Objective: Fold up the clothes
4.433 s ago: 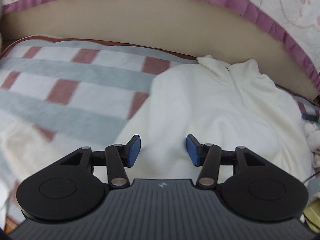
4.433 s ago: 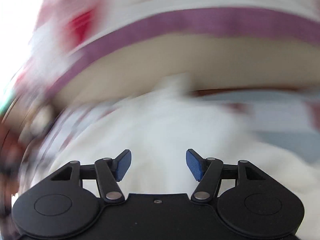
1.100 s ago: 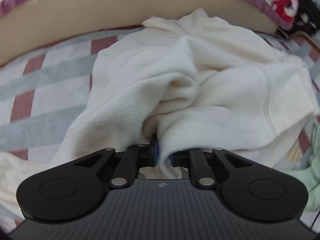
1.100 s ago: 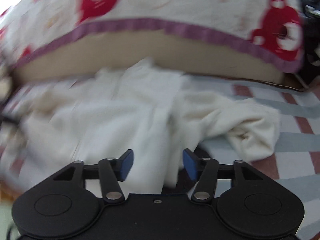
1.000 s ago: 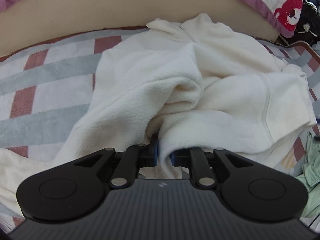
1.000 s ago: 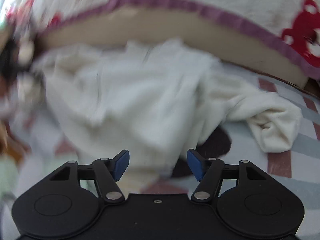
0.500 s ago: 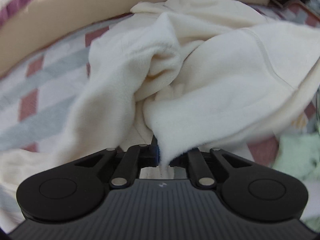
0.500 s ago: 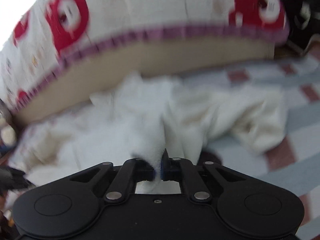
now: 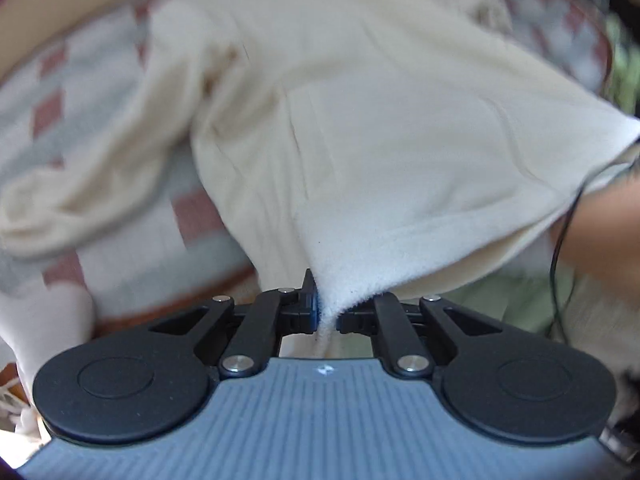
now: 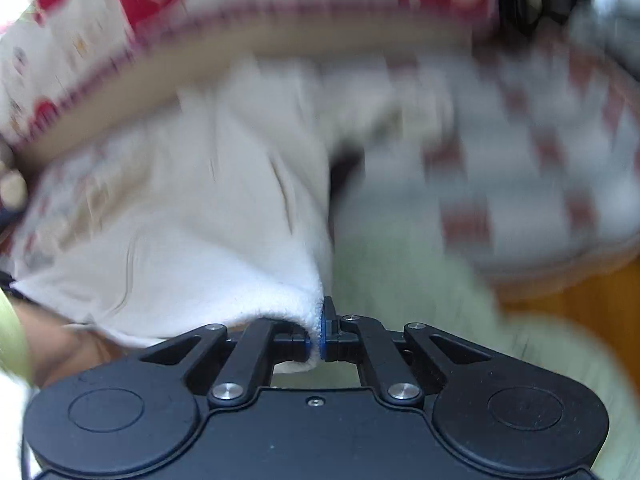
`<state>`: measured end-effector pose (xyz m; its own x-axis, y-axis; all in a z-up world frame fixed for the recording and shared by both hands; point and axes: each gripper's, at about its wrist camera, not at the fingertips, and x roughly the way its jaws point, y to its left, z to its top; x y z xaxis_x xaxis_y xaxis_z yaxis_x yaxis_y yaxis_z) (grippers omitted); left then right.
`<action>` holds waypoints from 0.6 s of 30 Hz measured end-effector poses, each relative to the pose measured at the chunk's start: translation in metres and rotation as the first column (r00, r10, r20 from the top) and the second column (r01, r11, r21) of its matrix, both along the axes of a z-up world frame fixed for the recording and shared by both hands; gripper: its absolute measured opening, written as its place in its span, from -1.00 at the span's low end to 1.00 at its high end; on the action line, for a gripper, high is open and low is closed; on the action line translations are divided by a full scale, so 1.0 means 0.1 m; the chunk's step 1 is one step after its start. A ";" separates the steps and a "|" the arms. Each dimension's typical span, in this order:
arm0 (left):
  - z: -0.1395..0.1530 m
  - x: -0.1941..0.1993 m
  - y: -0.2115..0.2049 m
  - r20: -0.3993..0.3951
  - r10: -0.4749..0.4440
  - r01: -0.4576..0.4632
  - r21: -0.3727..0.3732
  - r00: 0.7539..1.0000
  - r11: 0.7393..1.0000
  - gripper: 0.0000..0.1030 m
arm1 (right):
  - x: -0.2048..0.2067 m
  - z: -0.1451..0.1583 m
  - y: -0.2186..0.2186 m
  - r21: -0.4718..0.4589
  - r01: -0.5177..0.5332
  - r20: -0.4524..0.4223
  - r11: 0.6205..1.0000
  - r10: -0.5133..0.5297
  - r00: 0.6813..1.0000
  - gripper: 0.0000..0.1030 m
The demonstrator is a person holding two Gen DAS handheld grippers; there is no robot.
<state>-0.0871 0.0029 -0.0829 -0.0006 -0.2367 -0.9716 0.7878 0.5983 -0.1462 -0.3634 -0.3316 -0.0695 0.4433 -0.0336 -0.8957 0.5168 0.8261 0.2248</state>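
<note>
A cream fleece sweater (image 9: pixel 380 120) is lifted and stretched above the checked bed blanket (image 9: pixel 52 92). My left gripper (image 9: pixel 326 314) is shut on one bottom corner of the sweater. My right gripper (image 10: pixel 316 338) is shut on the other bottom corner of the sweater (image 10: pixel 192 216). The hem hangs taut between the two grippers. One sleeve (image 9: pixel 80 200) trails down to the left onto the blanket. Both views are blurred by motion.
A pale green garment (image 10: pixel 400 280) lies below the right gripper near the bed's front edge. The blanket (image 10: pixel 540 140) has red, grey and white checks. A beige headboard with a red-and-white quilt (image 10: pixel 120 8) runs along the back. A hand (image 9: pixel 600 232) shows at the right.
The right gripper has closed on the sweater's corner. Both grippers have lifted the sweater and pulled it toward the bed's front edge, spreading the hem wide.
</note>
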 end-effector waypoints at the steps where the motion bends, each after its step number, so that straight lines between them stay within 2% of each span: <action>1: -0.09 -0.04 -0.04 -0.019 -0.029 0.030 0.039 0.999 0.999 -0.86 | -0.01 -0.16 0.01 0.040 -0.011 -0.051 0.999 0.013 0.999 -0.91; 2: -0.17 -0.08 -0.09 -0.033 -0.059 0.062 0.070 0.998 0.996 -0.85 | 0.00 -0.27 -0.02 0.073 -0.017 -0.090 0.997 0.024 0.996 -0.91; 4: -0.29 -0.10 -0.14 -0.062 -0.079 0.087 0.136 0.995 0.987 -0.81 | 0.07 -0.34 -0.11 0.119 -0.035 -0.146 0.992 0.052 0.988 -0.72; 5: -0.33 -0.09 -0.14 -0.083 -0.079 0.091 0.162 0.993 0.983 -0.78 | 0.10 -0.29 -0.13 0.124 -0.064 -0.151 0.990 0.082 0.985 -0.66; 6: -0.34 -0.08 -0.13 -0.092 -0.076 0.091 0.175 0.993 0.980 -0.77 | 0.12 -0.19 -0.14 0.113 -0.093 -0.132 0.989 0.108 0.985 -0.45; 7: -0.31 -0.05 -0.12 -0.087 -0.070 0.084 0.166 0.994 0.982 -0.71 | 0.13 -0.09 -0.14 0.103 -0.123 -0.114 0.987 0.134 0.984 -0.33; 8: -0.22 -0.02 -0.10 -0.075 -0.061 0.071 0.142 0.995 0.987 -0.56 | 0.14 0.01 -0.15 0.091 -0.152 -0.097 0.984 0.160 0.982 -0.22; 9: -0.10 0.02 -0.08 -0.058 -0.048 0.054 0.103 0.997 0.993 -0.48 | 0.14 0.15 -0.16 0.094 -0.177 -0.053 0.980 0.183 0.982 -0.21; 10: 0.02 0.07 -0.06 -0.042 -0.034 0.036 0.063 0.999 0.997 -0.34 | 0.14 0.31 -0.18 0.113 -0.199 0.016 0.974 0.198 0.980 -0.20; 11: 0.16 0.12 -0.04 -0.021 -0.020 0.020 0.016 1.000 1.000 -0.29 | 0.15 0.48 -0.21 0.135 -0.220 0.086 0.966 0.210 0.974 -0.15; 13: 0.46 0.26 -0.01 0.036 0.015 -0.012 -0.089 0.999 0.996 -0.19 | 0.19 0.77 -0.23 0.142 -0.260 0.235 0.955 0.223 0.946 0.00; 15: 0.66 0.39 0.01 0.101 0.062 -0.044 -0.168 0.993 0.985 -0.11 | 0.26 1.01 -0.25 0.139 -0.302 0.375 0.943 0.233 0.897 0.22; 16: 0.70 0.46 0.00 0.132 0.081 -0.053 -0.200 0.988 0.978 -0.11 | 0.36 1.03 -0.24 0.146 -0.330 0.415 0.933 0.245 0.876 0.23; 18: 0.63 0.59 -0.06 0.171 0.122 -0.079 -0.237 0.978 0.968 -0.11 | 0.68 0.94 -0.18 0.125 -0.346 0.383 0.930 0.276 0.882 0.23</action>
<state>-0.0278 -0.0035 -0.0198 0.2071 -0.4408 -0.8734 0.7513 0.6434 -0.1466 -0.2953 -0.3492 0.0245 0.6904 0.3082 -0.6545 0.0977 0.8566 0.5066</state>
